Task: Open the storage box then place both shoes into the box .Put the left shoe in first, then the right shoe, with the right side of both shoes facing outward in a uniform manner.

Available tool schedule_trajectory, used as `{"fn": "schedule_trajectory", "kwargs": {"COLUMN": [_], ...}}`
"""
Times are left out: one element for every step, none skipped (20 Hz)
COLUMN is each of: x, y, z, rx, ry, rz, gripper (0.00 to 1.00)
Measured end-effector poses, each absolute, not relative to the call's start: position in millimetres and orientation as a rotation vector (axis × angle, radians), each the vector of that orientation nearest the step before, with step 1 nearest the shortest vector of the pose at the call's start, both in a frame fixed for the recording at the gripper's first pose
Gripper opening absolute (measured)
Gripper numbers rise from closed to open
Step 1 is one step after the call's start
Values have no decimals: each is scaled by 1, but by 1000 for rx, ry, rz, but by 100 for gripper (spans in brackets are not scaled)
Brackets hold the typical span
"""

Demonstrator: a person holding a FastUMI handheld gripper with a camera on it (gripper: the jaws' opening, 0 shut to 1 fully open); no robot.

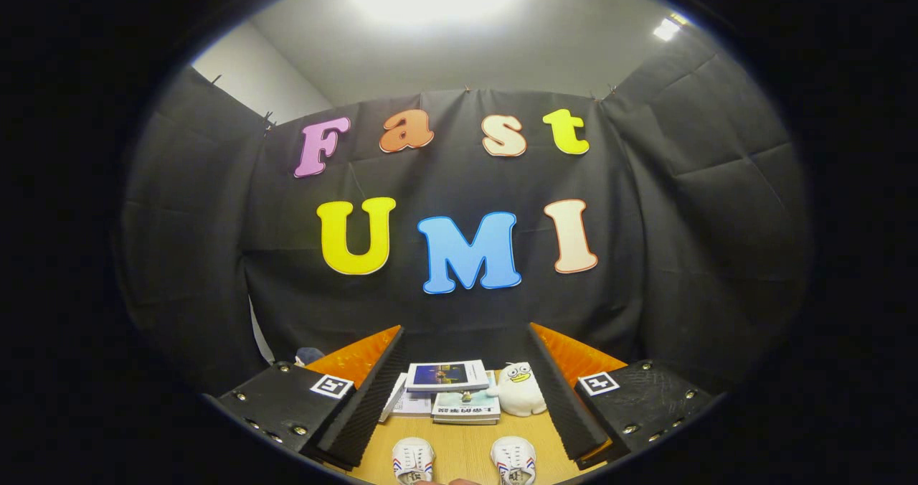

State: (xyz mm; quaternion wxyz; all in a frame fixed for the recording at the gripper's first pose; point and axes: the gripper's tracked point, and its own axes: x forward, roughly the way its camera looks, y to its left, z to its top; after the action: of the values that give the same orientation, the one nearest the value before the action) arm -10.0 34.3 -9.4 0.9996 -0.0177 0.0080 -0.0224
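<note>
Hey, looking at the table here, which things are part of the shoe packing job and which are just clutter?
For the job:
- left white lace-up shoe with red and blue stripes, between the fingers
- right matching white striped shoe
- gripper, fingers spread open, holding nothing

Just lying about, beyond the shoes on the light wooden table:
- stack of paperback books
- white plush duck toy

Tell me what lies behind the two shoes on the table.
Behind the shoes sit stacked books and a plush toy, framed by the open gripper. The toy hides whatever is behind it.
</note>
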Motion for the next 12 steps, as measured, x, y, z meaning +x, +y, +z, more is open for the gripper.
{"fn": "schedule_trajectory", "kwargs": {"x": [-8, -7, -6, -4, -2, 1, 4, 7, 11, 15, 19, 22], "y": [37, 38, 41, 43, 45, 48, 52, 56, 60, 65, 71, 78], "z": [-12, -16, -19, -23, -27, -31, -37, -42, -48, -56, -64, -74], "rx": [-34, -29, -22, -16, -13, -8, -5, -1, 7, 20, 38, 58], "ry": [22, 31, 38, 44, 53, 63, 75, 88, 104, 122, 145, 172], "rz": [-40, -35, -26, -18, -13, -3, 12, 29, 47, 69, 94, 124], "gripper": [98, 98, 98, 98, 98, 98, 98, 99, 99, 98, 98, 99]}}
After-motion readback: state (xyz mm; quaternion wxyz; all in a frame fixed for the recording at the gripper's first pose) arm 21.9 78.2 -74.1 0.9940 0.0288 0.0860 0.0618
